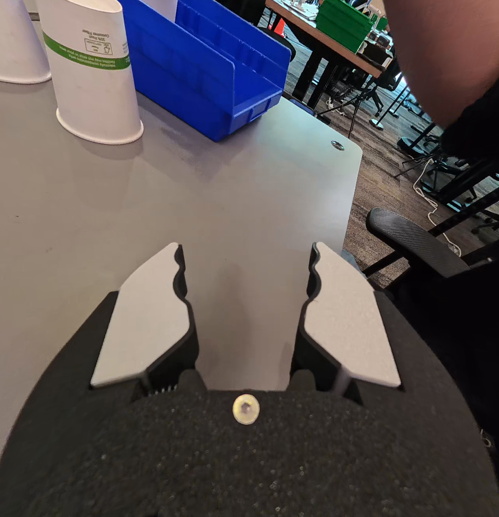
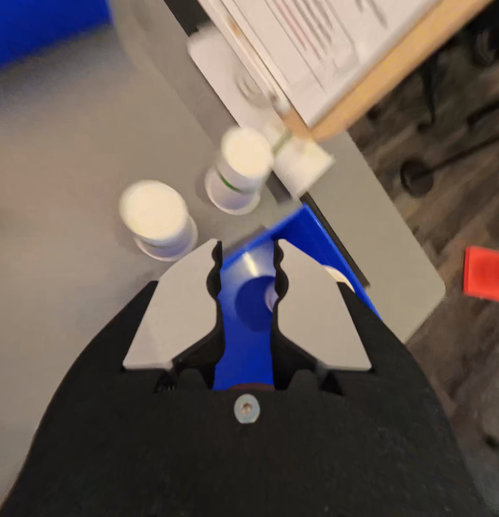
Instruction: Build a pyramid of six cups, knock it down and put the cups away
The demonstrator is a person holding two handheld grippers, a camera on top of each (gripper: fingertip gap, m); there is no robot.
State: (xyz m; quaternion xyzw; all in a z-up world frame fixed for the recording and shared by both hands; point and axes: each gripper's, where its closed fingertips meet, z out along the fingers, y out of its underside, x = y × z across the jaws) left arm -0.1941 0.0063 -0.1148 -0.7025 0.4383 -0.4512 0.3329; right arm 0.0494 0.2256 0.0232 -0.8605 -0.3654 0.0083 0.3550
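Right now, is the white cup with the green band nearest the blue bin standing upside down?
Yes, upside down. The banded cup rests on its wide rim on the grey table, narrow closed base up.

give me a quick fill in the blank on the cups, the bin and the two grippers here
1. The white paper cup with a green band stands ____ on the grey table.
2. The plastic storage bin beside it is ____ in colour.
3. The left gripper has its jaws ____ with nothing between them.
4. The right gripper is above the ____.

Missing words: upside down; blue; open; bin
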